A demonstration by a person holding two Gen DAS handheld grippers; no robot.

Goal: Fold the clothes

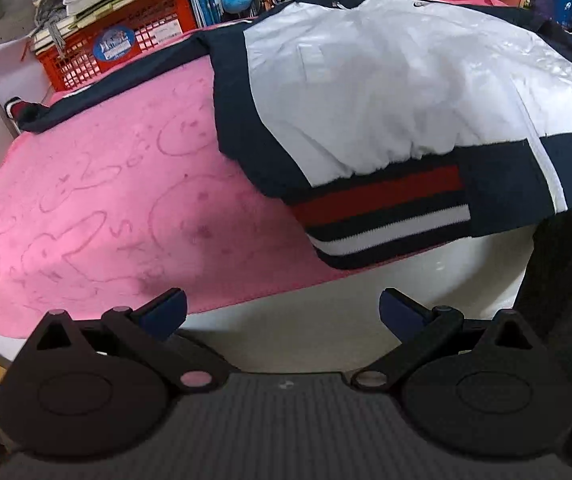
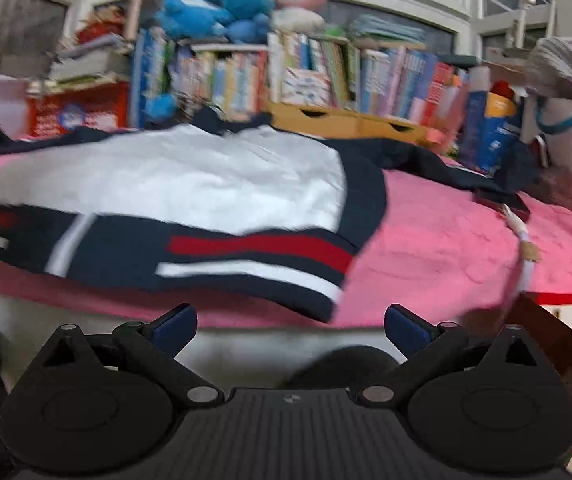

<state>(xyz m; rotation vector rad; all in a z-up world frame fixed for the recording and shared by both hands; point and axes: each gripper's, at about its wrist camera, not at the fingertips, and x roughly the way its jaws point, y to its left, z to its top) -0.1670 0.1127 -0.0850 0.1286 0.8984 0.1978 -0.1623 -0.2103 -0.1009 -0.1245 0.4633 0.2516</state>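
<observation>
Left gripper (image 1: 283, 309) fingers wide, empty, right gripper (image 2: 291, 325) likewise, both short of jacket (image 1: 386, 92)

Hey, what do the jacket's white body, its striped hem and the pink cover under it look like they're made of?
White body: thin, smooth woven shell, probably nylon or polyester; it has a slight sheen and fine crinkles. Striped hem: ribbed knit, matte and gathered. Pink cover: soft plush or fleece, matte, with drawn marks pressed into its nap.

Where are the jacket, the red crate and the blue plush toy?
jacket (image 1: 386, 92), left wrist view, white front panel.
red crate (image 1: 86, 56), left wrist view, its lattice side.
blue plush toy (image 2: 214, 16), right wrist view, its body.
</observation>
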